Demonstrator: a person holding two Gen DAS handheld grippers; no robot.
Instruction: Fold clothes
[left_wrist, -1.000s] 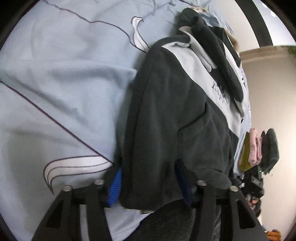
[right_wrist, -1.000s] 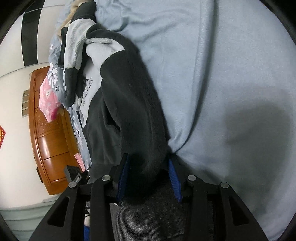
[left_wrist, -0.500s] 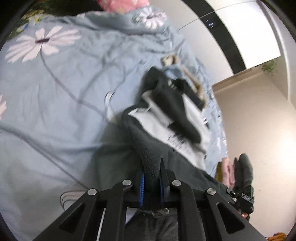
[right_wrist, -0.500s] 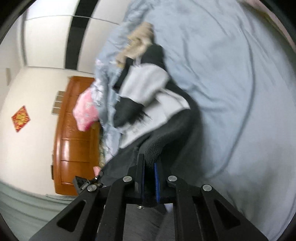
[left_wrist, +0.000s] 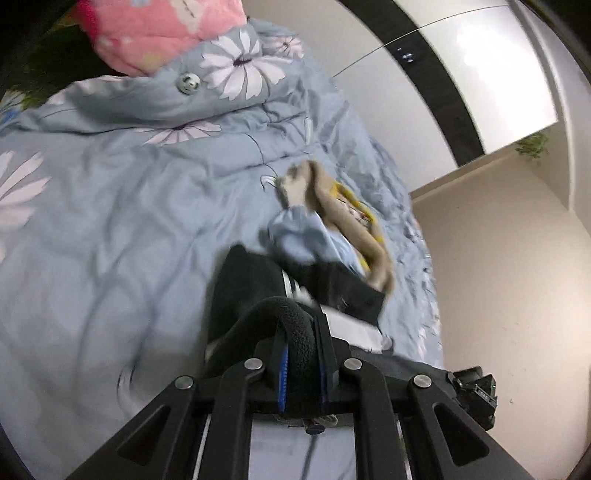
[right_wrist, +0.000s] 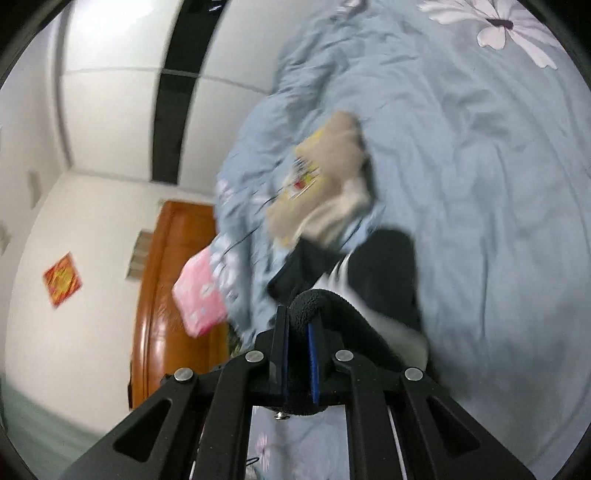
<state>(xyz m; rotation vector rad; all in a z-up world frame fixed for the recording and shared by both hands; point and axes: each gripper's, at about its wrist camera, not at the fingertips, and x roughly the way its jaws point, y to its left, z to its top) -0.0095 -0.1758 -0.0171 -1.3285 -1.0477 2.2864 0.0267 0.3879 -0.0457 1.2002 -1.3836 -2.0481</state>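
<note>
A dark grey fleece jacket (left_wrist: 243, 284) with light grey panels lies on a pale blue floral bed cover (left_wrist: 110, 221). My left gripper (left_wrist: 301, 354) is shut on a fold of the jacket's hem and holds it raised. My right gripper (right_wrist: 297, 354) is shut on another fold of the same jacket (right_wrist: 384, 273), also raised. The rest of the jacket hangs and bunches below both grippers. A beige and yellow garment (left_wrist: 354, 218) and a light blue one (left_wrist: 303, 240) lie just beyond the jacket.
A pink pillow (left_wrist: 155, 33) sits at the head of the bed; it also shows in the right wrist view (right_wrist: 199, 295). A wooden headboard (right_wrist: 166, 295) stands beside the bed. White walls with a black stripe (right_wrist: 177, 92) are behind.
Both grippers closed on the jacket's hem and lifted it up off the bed, swinging forward. The jacket's lower half has been drawn up over its upper part.
</note>
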